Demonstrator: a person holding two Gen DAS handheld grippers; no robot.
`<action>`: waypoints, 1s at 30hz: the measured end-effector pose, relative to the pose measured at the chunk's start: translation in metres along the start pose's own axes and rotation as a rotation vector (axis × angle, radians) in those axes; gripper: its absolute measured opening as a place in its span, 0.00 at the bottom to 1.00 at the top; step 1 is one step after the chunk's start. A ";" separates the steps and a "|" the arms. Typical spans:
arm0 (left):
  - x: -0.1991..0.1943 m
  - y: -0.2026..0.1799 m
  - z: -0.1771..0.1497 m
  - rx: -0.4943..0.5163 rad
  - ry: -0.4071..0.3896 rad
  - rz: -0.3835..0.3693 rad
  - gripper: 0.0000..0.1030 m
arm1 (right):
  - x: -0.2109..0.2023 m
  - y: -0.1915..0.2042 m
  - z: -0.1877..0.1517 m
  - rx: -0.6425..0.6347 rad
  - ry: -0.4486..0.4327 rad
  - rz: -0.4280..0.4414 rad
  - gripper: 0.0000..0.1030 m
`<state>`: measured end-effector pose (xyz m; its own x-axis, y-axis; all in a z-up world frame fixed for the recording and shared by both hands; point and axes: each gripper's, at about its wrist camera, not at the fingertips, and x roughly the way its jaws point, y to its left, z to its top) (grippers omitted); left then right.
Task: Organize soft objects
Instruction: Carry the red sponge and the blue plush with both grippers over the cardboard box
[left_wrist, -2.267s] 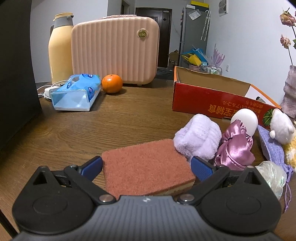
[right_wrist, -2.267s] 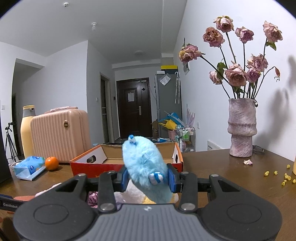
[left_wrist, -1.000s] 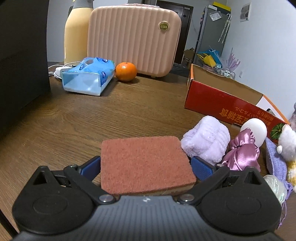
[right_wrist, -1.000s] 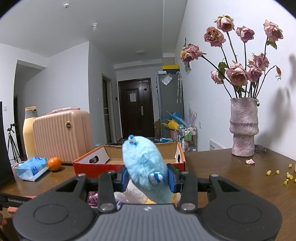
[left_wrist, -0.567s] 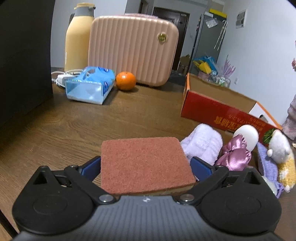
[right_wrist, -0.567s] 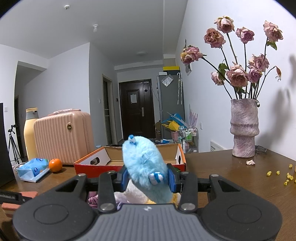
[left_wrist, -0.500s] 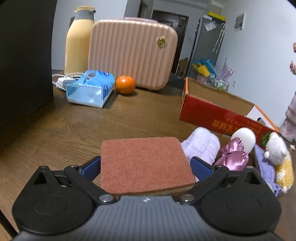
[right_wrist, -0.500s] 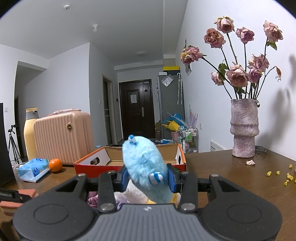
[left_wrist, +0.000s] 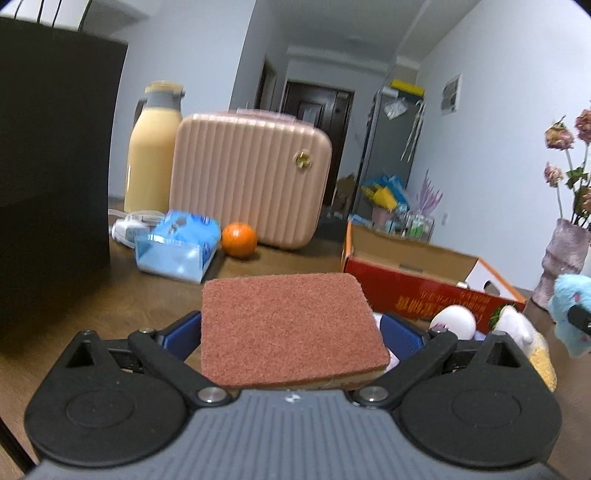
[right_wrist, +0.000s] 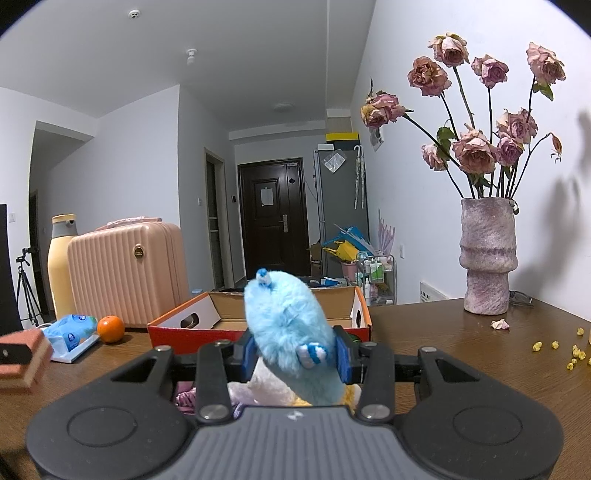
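So: sponge (left_wrist: 291, 325) sits in the left gripper (left_wrist: 291, 336), jaws clamped on its side edges, off the desk (left_wrist: 92, 302). Light, squashy; edge grip suits it. Right gripper (right_wrist: 293, 354) jaws pinch the blue plush (right_wrist: 288, 332), near the box (right_wrist: 258, 321).

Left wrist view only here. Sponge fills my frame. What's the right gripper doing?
Observer: The right gripper is shut on a blue plush toy, held upright between the pads.
Operator: Anything in the red box? I only see its outer wall.
Observer: The part of the red box floor that shows looks bare cardboard; the plush hides the rest.
Operator: Table right of the vase?
Observer: Small yellow crumbs lie scattered there, and one fallen petal lies near the vase.
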<state>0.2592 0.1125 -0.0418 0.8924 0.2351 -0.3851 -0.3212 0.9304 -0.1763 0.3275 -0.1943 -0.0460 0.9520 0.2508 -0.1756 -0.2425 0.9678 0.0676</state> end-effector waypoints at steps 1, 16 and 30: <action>-0.003 -0.001 0.000 0.008 -0.019 -0.003 0.99 | 0.000 0.000 0.000 0.000 -0.001 0.000 0.39; -0.018 -0.026 0.005 0.094 -0.133 -0.019 0.99 | 0.000 0.000 0.010 0.004 -0.045 0.009 0.39; 0.004 -0.054 0.028 0.082 -0.154 -0.059 0.99 | 0.024 0.006 0.027 0.024 -0.063 0.040 0.39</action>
<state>0.2887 0.0715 -0.0082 0.9488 0.2141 -0.2323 -0.2458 0.9622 -0.1171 0.3540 -0.1836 -0.0230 0.9516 0.2867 -0.1105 -0.2768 0.9560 0.0966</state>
